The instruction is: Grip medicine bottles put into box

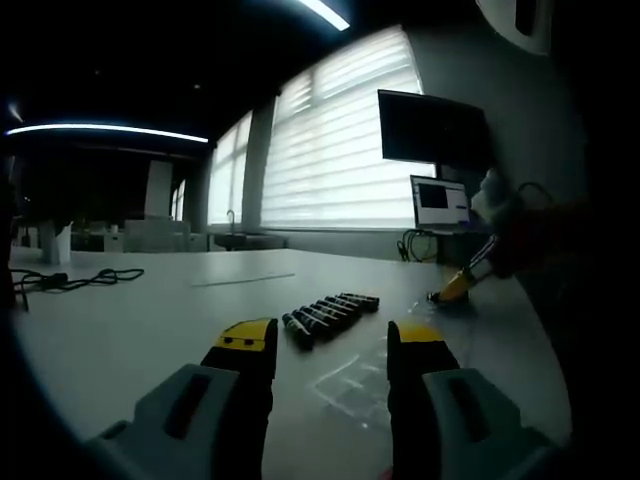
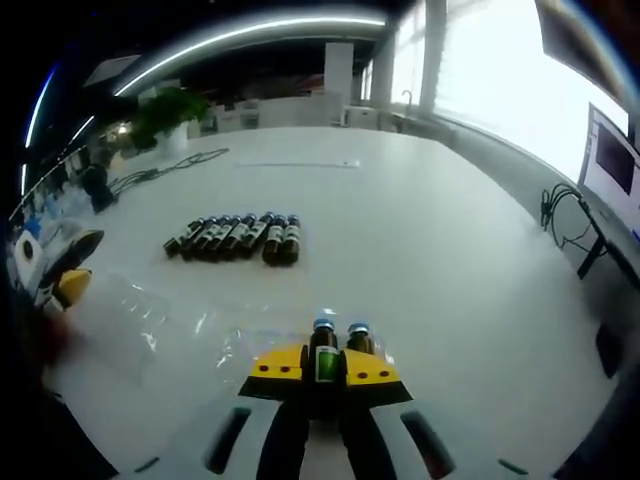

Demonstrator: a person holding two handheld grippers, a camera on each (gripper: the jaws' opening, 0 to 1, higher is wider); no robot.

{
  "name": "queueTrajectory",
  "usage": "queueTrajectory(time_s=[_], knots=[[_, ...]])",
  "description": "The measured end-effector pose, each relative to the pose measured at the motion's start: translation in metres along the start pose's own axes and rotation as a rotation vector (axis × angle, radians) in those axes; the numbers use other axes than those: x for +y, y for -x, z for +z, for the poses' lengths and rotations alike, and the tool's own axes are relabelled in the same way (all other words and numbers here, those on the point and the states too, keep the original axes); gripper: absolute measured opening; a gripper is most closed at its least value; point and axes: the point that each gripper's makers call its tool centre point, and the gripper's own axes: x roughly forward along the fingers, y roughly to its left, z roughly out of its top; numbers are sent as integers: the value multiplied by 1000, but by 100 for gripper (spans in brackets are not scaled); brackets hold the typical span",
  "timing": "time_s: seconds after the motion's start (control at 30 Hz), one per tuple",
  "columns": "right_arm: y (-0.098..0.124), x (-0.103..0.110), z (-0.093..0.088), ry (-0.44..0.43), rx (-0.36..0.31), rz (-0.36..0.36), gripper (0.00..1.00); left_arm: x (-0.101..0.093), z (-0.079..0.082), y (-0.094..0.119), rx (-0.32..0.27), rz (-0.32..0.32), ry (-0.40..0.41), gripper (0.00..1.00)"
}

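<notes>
Both grippers, left (image 1: 330, 350) and right (image 2: 323, 372), have grey bodies, black jaws and yellow tips.

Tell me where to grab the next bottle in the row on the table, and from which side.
Take the row's end bottle, at the bare-table end. It lies flat, cap pointing away in the right gripper view, neighbours touching one flank only. Probably come from above, jaws across its body mid-length. The right tool already holds a bottle.

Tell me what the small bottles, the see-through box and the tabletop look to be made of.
Bottles: dark brown, glossy, likely glass or hard plastic, with dark caps; the one in the right gripper carries a green label. Box: clear thin plastic, judged by its glints and see-through walls. Table: smooth white matt top, probably laminate.
</notes>
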Motion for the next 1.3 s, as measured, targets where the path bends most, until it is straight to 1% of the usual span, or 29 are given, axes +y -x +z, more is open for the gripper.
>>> queueTrajectory(time_s=[0.07, 0.3, 0.4, 0.73, 1.3], knots=[[2, 0, 3, -5, -16, 1, 8, 0, 0, 0, 1, 0, 0, 37], [7, -4, 11, -14, -42, 5, 6, 0, 0, 0, 2, 0, -1, 37], [9, -4, 7, -15, -36, 21, 3, 0, -1, 0, 2, 0, -1, 37], [7, -1, 2, -6, -22, 29, 1, 0, -1, -1, 5, 3, -8, 37], [6, 0, 1, -10, -32, 36, 2, 0, -2, -1, 7, 5, -13, 37]])
